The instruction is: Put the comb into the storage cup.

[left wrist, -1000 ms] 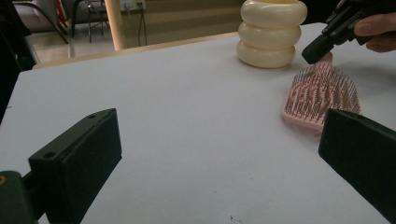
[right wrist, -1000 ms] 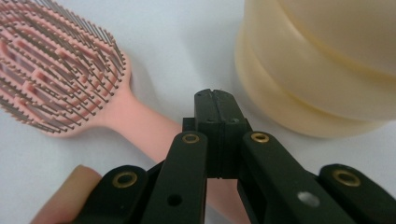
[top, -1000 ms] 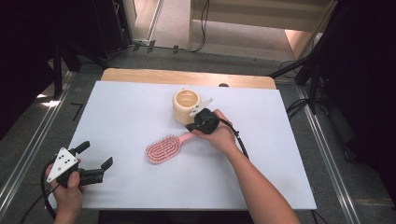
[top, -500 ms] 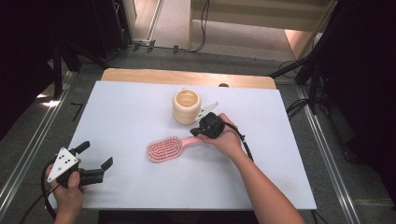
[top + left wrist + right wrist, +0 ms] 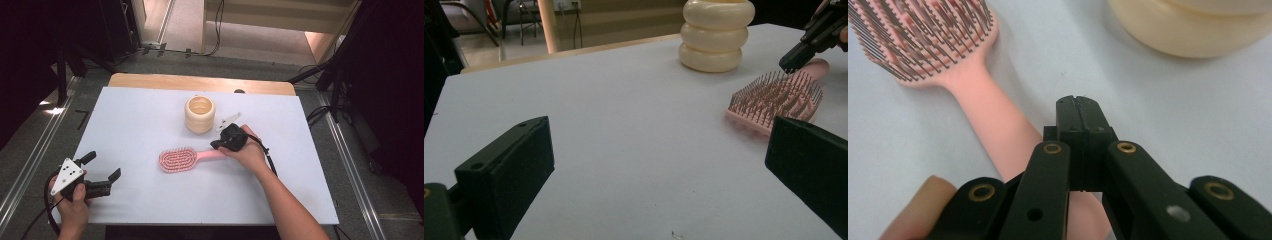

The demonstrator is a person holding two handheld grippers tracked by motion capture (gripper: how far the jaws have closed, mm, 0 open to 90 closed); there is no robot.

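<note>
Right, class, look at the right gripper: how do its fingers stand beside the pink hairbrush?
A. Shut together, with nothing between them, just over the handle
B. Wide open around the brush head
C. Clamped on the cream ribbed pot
A: in the right gripper view the right gripper has its fingers pressed together above the pink hairbrush handle, gripping nothing.

Brush [image 5: 187, 158] lies flat mid-surface [image 5: 140, 115], handle pointing right, w/ the ringed cup [image 5: 200, 114] standing just behind it, apart. Right claw [image 5: 219, 144] sits over the handle's end; left claw [image 5: 102, 172] is well off at the near-left corner.
</note>
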